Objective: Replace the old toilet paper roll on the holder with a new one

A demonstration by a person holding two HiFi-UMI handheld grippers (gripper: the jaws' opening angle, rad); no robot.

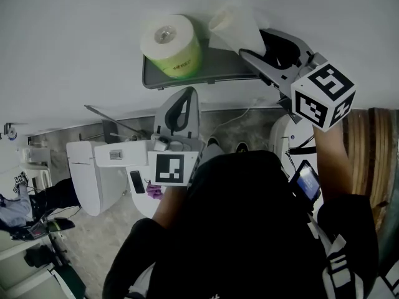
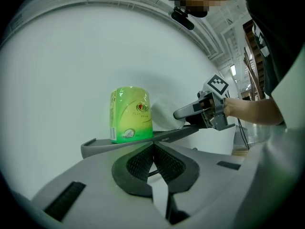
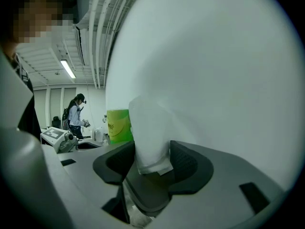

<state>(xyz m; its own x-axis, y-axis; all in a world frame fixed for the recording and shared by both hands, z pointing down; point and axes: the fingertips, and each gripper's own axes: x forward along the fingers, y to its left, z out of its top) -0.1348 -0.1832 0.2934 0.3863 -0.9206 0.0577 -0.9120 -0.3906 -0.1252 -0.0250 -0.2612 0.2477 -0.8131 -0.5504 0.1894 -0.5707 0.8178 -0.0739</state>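
Green-wrapped roll (image 1: 169,45) upright on shelf (image 1: 218,66)

Plain white wall (image 1: 75,36) dead ahead of left hand-held gripper (image 1: 187,95) & right hand-held gripper (image 1: 249,45). Below L one: grey speckled floor (image 1: 106,229), white fixtures (image 1: 93,173). Wooden slats (image 1: 368,142) to R of R one. Up & left of R one: ceiling pipes (image 3: 97,27), lit strip light (image 3: 67,69).

The new roll (image 1: 171,45), wrapped in bright green film, stands upright on end toward the left of the grey holder shelf (image 1: 215,73) on the wall, its core hole facing up. At its 3 o'clock, just beside it, the white toilet paper (image 1: 232,23) is soft and squashed. It is pinched between the jaws of my right gripper (image 3: 153,160), over the shelf's right end.
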